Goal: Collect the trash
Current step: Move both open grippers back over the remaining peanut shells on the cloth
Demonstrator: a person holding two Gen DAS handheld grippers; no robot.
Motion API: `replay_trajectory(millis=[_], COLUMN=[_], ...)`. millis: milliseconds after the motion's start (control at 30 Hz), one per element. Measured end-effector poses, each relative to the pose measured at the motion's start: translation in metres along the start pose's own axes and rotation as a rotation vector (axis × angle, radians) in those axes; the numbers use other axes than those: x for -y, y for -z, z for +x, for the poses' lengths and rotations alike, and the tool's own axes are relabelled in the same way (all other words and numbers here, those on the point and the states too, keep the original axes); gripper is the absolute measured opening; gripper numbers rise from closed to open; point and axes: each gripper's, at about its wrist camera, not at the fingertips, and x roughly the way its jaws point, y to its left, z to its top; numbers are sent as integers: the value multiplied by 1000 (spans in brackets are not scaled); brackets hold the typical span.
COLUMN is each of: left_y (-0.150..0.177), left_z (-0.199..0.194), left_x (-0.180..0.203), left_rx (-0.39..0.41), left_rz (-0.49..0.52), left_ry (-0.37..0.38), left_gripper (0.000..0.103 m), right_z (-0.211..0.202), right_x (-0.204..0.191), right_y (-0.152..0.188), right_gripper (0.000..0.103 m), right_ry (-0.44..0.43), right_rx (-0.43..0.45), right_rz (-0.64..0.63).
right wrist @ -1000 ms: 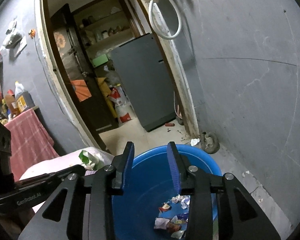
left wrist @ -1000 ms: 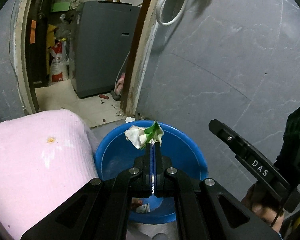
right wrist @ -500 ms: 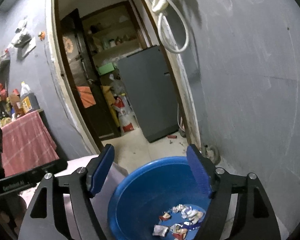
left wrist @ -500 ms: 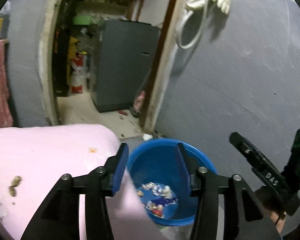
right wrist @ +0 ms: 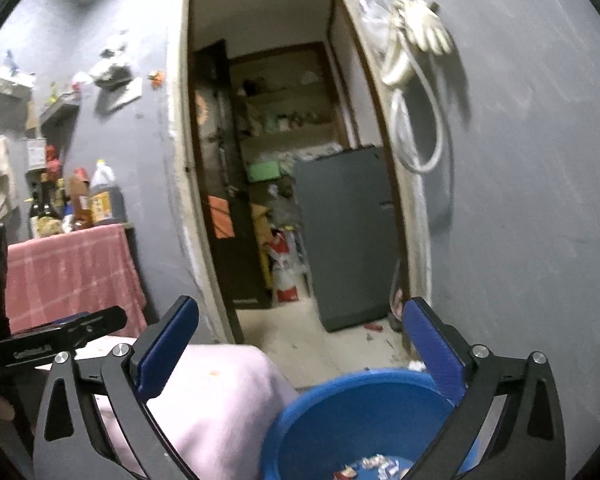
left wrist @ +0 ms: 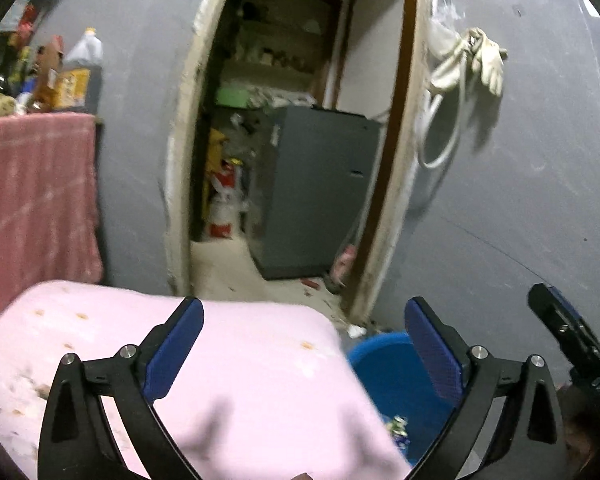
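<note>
Trash in unlabelled blue basin

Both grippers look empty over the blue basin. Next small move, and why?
Probably swing the left gripper back over the pink cloth to look for more trash. Its jaws are opening with nothing between them, as are the right gripper's. Wrappers already lie in the blue basin, and small brownish bits show on the cloth's left side.

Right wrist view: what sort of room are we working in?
Likely a lived-in home, near a kitchen or storeroom: bottles on a cloth-covered shelf, a doorway to a cluttered pantry, gloves hung on the wall.
</note>
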Motion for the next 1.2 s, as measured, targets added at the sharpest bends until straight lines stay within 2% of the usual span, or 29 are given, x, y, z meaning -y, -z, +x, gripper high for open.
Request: replay_trajectory(millis=[367, 633, 900, 1133, 1200], left_y=[3, 10, 28, 43, 45], left_z=[-40, -60, -63, -50, -48], left_x=[-56, -99, -136, -161, -167], left_rx=[77, 77, 30, -49, -66], left_rz=[33, 9, 12, -2, -8], left_ry=[-124, -193, -256, -274, -282], left_gripper=[99, 99, 99, 99, 99], right_z=[12, 19, 47, 74, 81], right_x=[-62, -100, -140, -159, -164], right_y=[-5, 3, 28, 47, 53], right_gripper=[103, 103, 103, 103, 99], right_ry=[-104, -176, -191, -260, -275], right_rx=[33, 16, -121, -276, -320], right_rz=[-80, -119, -225, -248, -254])
